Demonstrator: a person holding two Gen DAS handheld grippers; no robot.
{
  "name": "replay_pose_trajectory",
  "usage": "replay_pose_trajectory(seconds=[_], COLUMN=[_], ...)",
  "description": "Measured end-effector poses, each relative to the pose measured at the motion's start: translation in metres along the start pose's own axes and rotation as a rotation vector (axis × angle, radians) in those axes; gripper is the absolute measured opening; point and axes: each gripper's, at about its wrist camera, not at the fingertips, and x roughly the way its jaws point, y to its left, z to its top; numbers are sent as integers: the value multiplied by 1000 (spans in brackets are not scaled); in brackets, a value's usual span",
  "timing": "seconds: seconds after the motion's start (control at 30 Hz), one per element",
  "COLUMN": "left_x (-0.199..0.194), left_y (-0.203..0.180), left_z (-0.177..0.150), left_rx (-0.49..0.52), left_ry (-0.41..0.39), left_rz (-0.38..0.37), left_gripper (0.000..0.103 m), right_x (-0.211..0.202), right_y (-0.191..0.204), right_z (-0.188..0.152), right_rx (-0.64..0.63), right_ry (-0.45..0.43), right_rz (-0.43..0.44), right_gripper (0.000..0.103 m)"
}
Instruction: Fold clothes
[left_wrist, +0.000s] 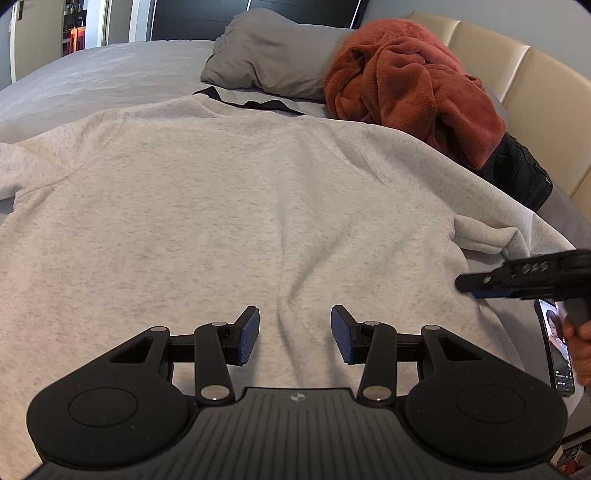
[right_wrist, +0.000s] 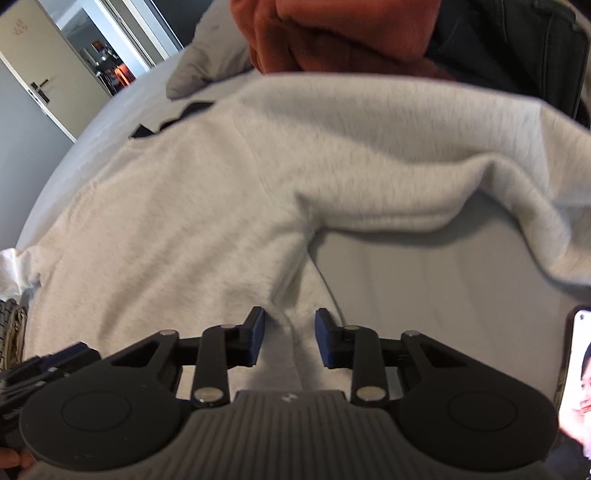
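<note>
A light grey sweatshirt (left_wrist: 221, 206) lies spread flat on a bed (left_wrist: 92, 74), filling the middle of the left wrist view, its collar toward the top of the frame and one sleeve trailing off at the right. At the bottom of that view the left gripper (left_wrist: 294, 334) hovers over the lower part of the sweatshirt with its jaws spread and only fabric showing beneath the gap. In the right wrist view the right gripper (right_wrist: 289, 339) sits at the bottom centre, jaws parted around a raised ridge of the sweatshirt's side edge; the pads do not appear to press it. The sleeve (right_wrist: 424, 155) crosses the upper right of that view. A rust-coloured blanket (left_wrist: 406, 85) and a grey pillow (left_wrist: 266, 55) lie at the top, and a phone (left_wrist: 556, 350) rests at the right edge.
</note>
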Motion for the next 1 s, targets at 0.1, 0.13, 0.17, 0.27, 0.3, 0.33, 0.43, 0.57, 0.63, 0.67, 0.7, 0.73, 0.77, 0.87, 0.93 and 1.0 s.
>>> replay_pose_trajectory(seconds=[0.1, 0.13, 0.17, 0.27, 0.3, 0.33, 0.43, 0.57, 0.63, 0.67, 0.7, 0.73, 0.77, 0.87, 0.93, 1.0], left_x=[2, 3, 3, 3, 2, 0, -1, -2, -5, -7, -10, -15, -20, -43, -61, -80], left_y=[-1, -2, -3, -3, -2, 0, 3, 4, 5, 7, 11, 15, 20, 40, 57, 74], left_z=[0, -1, -1, -2, -2, -2, -3, -6, -7, -8, -8, -9, -9, -12, -16, -21], left_rx=[-4, -4, -2, 3, 1, -3, -14, 0, 18, 26, 34, 42, 47, 47, 42, 35], left_ry=[7, 10, 14, 19, 16, 13, 14, 31, 36, 37, 38, 36, 30, 15, 5, -2], left_rz=[2, 3, 6, 17, 18, 21, 36, 54, 70, 82, 94, 104, 115, 157, 192, 234], left_gripper=[41, 41, 41, 41, 41, 41, 42, 42, 42, 42, 42, 42, 42, 42, 42, 42], right_x=[6, 6, 6, -1, -6, -12, -27, -20, -16, -15, -17, -20, -25, -46, -57, -67], right_y=[5, 9, 13, 16, 14, 11, -3, -20, -19, -19, -21, -22, -23, -24, -25, -24], right_z=[-4, -5, -6, -5, -3, 0, 11, 14, 11, 11, 11, 12, 11, 5, -5, -20], right_rx=[-32, -58, -88, -121, -109, -100, -82, -18, -39, -38, -32, -26, -22, -15, 2, 17], right_ry=[-6, -9, -12, -30, -44, -62, -130, -102, -84, -73, -66, -62, -66, -90, -82, -70], right_rz=[-6, -16, -28, -50, -55, -68, -170, -158, -160, -149, -141, -137, -137, -138, -117, -105], right_gripper=[29, 29, 17, 6, 6, 6, 5, 5, 5, 8, 11, 12, 21, 41, 39, 37])
